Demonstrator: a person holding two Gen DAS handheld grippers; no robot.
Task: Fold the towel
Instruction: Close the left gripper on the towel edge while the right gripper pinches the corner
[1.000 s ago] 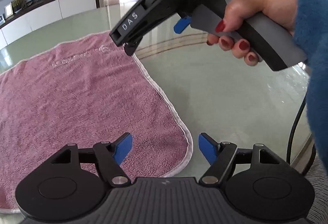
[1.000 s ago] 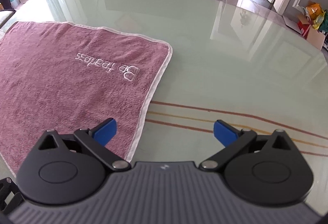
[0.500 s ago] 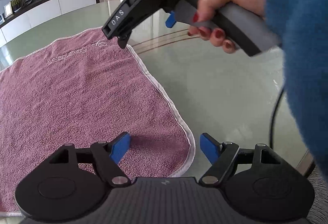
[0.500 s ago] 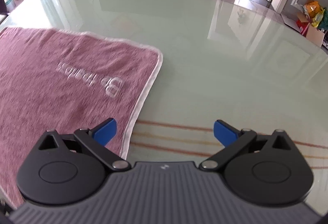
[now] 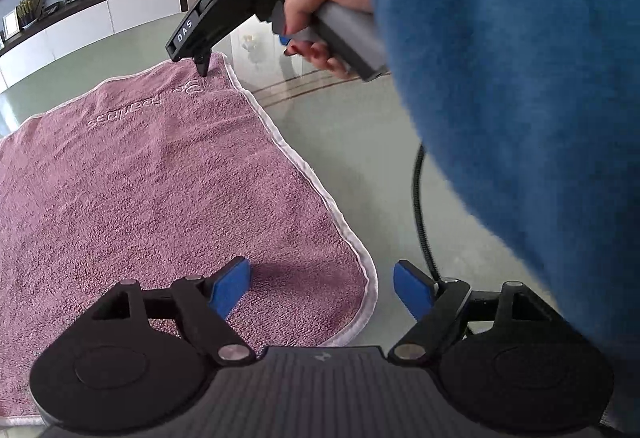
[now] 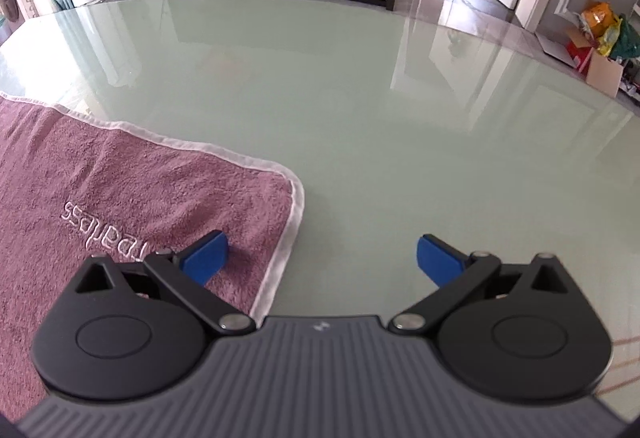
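Where a blue sleeve [image 5: 520,77] blocks the table [image 5: 360,141], towel [image 5: 160,189] cropped left

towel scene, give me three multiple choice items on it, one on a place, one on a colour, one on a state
1. Where does the towel lie?
A. on the glass table
B. on the floor
C. over a chair

2. What colour is the towel's border?
A. black
B. white
C. yellow

3. How does the right gripper stand?
A. shut on the towel
B. shut on nothing
C. open, straddling the towel's corner

Answers:
1 A, it is spread flat on the pale green tabletop.
2 B, a white band edges the pink terry.
3 C, one blue pad is over the cloth, the other over bare glass, with nothing pinched.
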